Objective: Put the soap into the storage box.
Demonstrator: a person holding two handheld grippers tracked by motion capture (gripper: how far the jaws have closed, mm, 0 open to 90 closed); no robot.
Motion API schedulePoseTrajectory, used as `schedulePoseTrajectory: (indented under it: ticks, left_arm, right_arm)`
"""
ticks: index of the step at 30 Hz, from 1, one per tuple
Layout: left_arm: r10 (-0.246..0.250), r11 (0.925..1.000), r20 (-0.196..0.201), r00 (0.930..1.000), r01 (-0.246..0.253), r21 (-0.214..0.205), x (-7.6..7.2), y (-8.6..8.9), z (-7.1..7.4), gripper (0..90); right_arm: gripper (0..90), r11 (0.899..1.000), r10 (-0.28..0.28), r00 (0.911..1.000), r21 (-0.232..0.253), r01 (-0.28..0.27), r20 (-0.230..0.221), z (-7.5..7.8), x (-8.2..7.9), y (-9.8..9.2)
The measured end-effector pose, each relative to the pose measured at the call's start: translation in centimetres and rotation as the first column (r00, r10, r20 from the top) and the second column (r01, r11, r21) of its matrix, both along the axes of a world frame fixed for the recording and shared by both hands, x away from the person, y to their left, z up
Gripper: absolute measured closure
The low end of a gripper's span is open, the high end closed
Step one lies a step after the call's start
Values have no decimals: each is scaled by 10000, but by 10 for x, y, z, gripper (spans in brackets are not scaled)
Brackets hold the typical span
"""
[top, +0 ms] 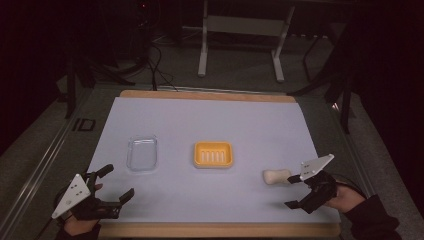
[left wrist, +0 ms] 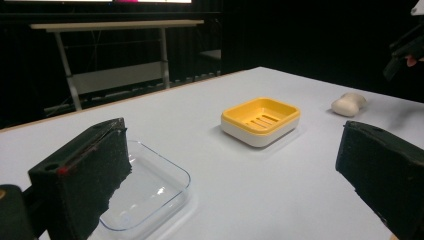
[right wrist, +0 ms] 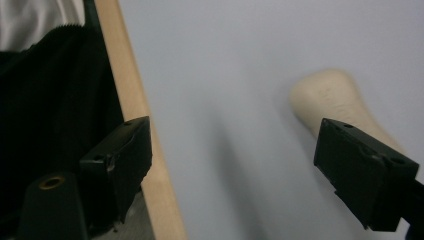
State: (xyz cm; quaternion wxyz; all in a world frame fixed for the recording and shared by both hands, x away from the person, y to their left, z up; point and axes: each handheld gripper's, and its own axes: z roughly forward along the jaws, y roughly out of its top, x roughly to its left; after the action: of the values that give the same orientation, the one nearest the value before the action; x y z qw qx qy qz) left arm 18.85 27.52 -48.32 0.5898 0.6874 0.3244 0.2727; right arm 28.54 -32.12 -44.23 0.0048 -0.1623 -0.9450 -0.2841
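On the white table (top: 210, 125) sit three things in a rough row: a clear plastic tray (top: 142, 153) toward the left, a yellow soap dish (top: 213, 154) with a slotted floor near the middle, and a cream bar of soap (top: 276, 175) toward the right. At the near left corner the left gripper (top: 118, 182) hovers with its jaws spread wide and nothing between them; in the left gripper view the clear tray (left wrist: 150, 187) lies just past the left jaw, the yellow dish (left wrist: 260, 121) stands farther out on its white base, and the soap (left wrist: 348, 104) lies well beyond it. At the near right the right gripper (top: 294, 191) is also released, jaws far apart and grasping nothing, with its upper jaw just beside the near end of the soap; whether it touches cannot be told. In the right gripper view the soap (right wrist: 334, 97) lies on the white surface partly behind one jaw, and the table's wooden edge (right wrist: 132, 100) runs past the other.
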Motion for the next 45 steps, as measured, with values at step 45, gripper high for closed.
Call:
schedulePoseTrajectory:
  ticks: [45]
  left_arm:
    - [732,9972,-73,9973,-731,155,-16,7,-2,11]
  right_arm:
    - [239,9114,3060,9517,-2963,-2856,238,5,53,48]
